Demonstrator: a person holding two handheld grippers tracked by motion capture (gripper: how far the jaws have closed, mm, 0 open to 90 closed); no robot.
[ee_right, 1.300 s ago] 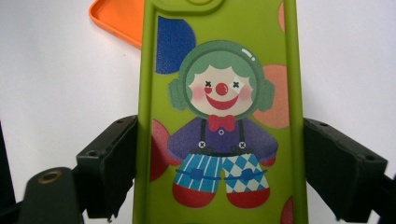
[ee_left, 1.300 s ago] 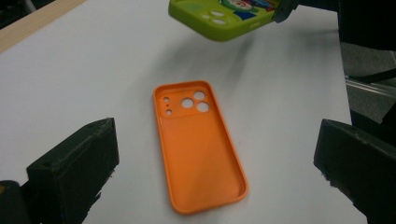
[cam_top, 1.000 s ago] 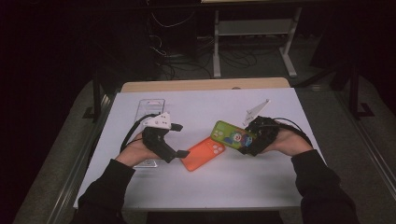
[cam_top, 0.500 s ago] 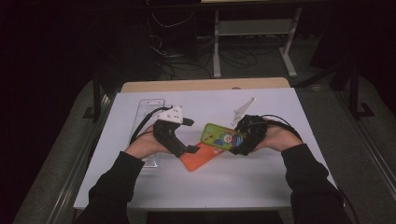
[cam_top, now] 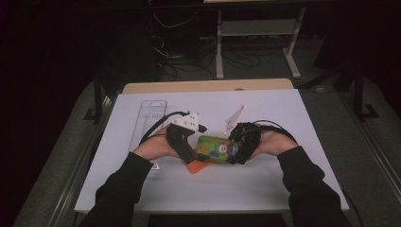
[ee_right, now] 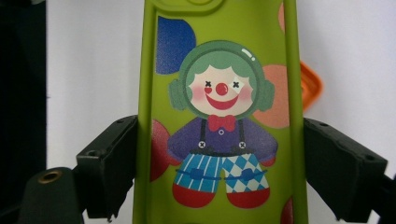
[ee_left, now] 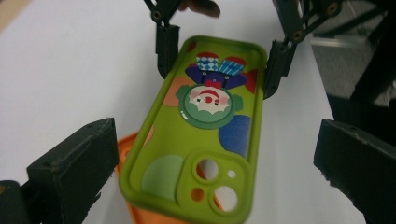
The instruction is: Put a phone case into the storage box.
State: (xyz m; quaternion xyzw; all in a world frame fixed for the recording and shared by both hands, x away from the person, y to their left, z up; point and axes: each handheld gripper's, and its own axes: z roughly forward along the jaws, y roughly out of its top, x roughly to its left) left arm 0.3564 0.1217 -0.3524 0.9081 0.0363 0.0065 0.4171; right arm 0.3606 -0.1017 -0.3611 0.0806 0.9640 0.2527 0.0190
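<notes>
Green clown case [ee_left: 201, 130] sits clamped across its width in my right gripper [cam_top: 242, 144], above the orange case [cam_top: 196, 166]. My left gripper [ee_left: 210, 163] gapes wide, holding nothing (camera end between its jaws); closing askew could twist it loose.

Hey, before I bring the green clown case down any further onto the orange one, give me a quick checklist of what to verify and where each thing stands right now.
1. Right tool grips the green case by both long edges: ok.
2. Left tool open, jaws apart from the green case on both sides: ok.
3. Orange case lies under the green case's camera end: ok.
4. The two cases squared up with each other: not ok; the orange case sticks out at an angle.
5. Green case level: not ok, its camera end looks lower.
6. Orange case held steady on the table: cannot tell.
</notes>
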